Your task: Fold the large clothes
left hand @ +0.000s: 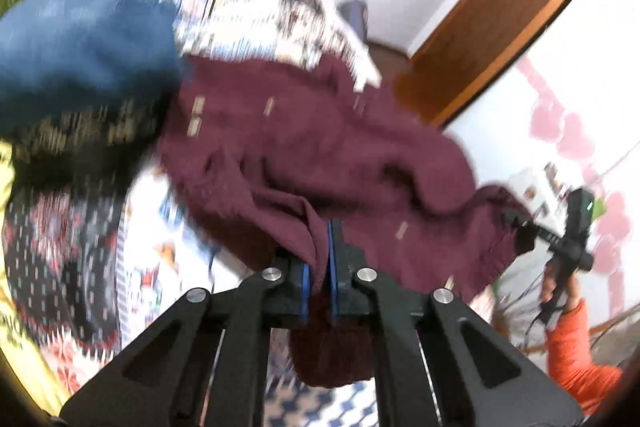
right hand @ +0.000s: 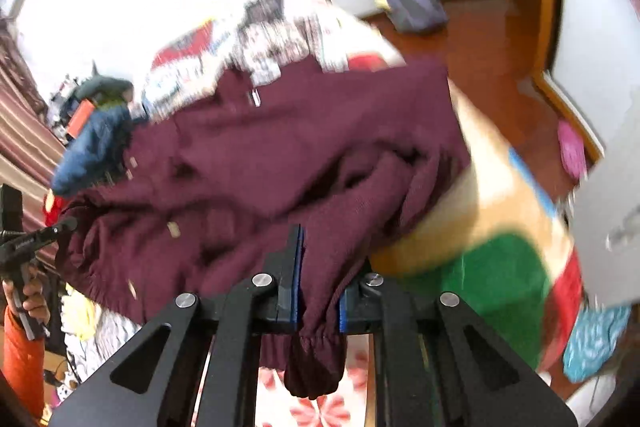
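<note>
Maroon knitted cardigan (left hand: 320, 147) lay crumpled on the bed's patterned sheet (left hand: 248, 15), a blue garment (left hand: 80, 43) overlapping its far-left edge. The left claw (left hand: 318, 259) was clamped on a ribbed edge, while the right claw (right hand: 320, 267) was clamped on an elastic cuff that hung down between its fingers. Bare wooden floor (right hand: 480, 39) lay open beyond the bed's right edge.

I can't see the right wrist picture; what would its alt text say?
A hand-held gripper is shut on the gathered cuff of a maroon knit garment, which drapes over a patterned bedspread. At far left, a hand in an orange sleeve holds the other hand-held gripper.
</note>
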`<state>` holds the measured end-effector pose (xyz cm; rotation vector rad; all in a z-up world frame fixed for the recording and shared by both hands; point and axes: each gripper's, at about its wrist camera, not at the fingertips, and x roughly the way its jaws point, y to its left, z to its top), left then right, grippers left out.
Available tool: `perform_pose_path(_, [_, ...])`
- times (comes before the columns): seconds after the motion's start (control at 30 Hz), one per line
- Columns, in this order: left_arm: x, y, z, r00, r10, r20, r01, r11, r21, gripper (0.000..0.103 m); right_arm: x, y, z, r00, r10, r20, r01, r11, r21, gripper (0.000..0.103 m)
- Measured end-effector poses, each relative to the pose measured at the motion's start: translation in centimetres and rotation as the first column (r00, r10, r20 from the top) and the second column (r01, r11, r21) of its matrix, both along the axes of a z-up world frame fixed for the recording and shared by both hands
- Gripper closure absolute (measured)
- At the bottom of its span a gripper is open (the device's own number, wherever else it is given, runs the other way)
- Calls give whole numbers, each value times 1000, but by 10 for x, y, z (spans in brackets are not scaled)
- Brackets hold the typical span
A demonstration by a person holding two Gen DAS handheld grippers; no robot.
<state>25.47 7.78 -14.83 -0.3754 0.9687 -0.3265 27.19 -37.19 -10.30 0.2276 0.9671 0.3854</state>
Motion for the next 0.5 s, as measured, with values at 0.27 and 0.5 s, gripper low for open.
perform_pose_path(0.27, [102, 5, 51, 989, 77, 124, -93, 988, 125, 98, 94, 14, 53, 988, -6, 152, 14, 999, -50, 93])
perform_pose_path(0.5, [186, 18, 18, 973, 201, 110, -223, 941, 256, 98, 171, 10, 28, 986, -113, 124, 120, 992, -47, 93])
